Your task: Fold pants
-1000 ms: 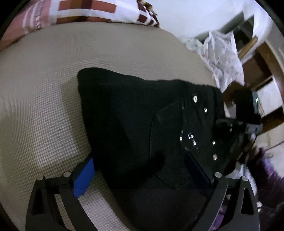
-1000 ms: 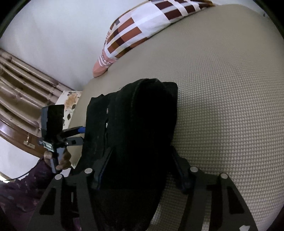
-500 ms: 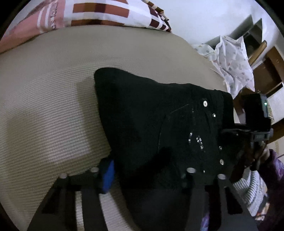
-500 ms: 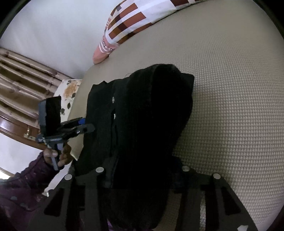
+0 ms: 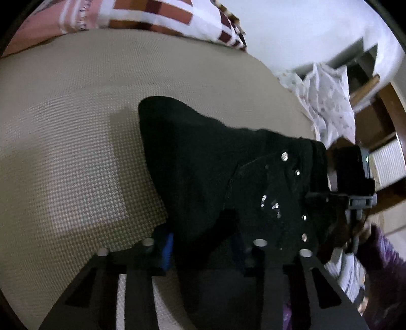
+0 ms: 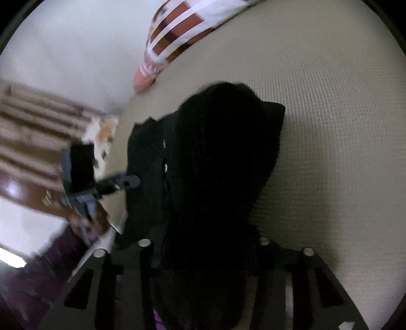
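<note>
Two grippers, left [image 5: 203, 250] and right [image 6: 204, 253], each clamp black pants [image 5: 223, 177] bunched on the beige bed [image 5: 76, 152], below a checked pillow [image 5: 157, 15].

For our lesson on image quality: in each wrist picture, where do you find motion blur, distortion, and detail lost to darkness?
Left wrist view: fisheye bends the beige textured bedcover; the checked red-and-white pillow is smeared; metal studs glint on the black folded pants. Right wrist view: the wooden slatted furniture is streaked by motion blur; the pants are near featureless black, casting a soft shadow to their right.
</note>
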